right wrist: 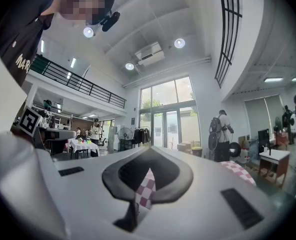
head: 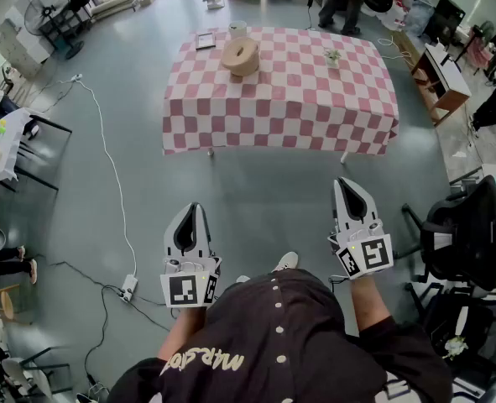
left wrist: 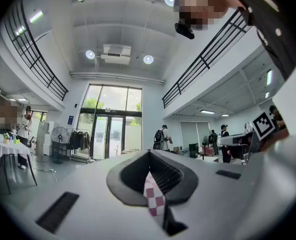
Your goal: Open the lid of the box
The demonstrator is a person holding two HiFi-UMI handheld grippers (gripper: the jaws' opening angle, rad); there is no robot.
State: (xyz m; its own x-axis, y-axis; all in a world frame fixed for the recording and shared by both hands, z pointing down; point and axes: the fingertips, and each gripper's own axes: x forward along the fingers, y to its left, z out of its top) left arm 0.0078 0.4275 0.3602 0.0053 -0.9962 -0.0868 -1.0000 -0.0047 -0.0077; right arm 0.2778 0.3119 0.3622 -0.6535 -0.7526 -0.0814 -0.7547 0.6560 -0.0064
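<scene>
A round tan box [head: 241,57] stands on the far table with the pink-and-white checked cloth [head: 281,99], left of its middle. I stand well back from that table on the grey floor. My left gripper [head: 196,209] and right gripper [head: 347,184] are held level at waist height, both pointing toward the table, jaws shut and nothing in them. In the left gripper view the shut jaws [left wrist: 155,194] leave only a sliver of checked cloth showing. The right gripper view [right wrist: 145,189] shows the same. The box is hidden in both gripper views.
On the table are also a small frame [head: 205,40], a white cup [head: 237,28] and a little plant [head: 332,55]. A black office chair [head: 466,233] stands at my right. A white cable [head: 113,183] and power strip [head: 129,288] lie at the left. A person [head: 344,2] stands behind the table.
</scene>
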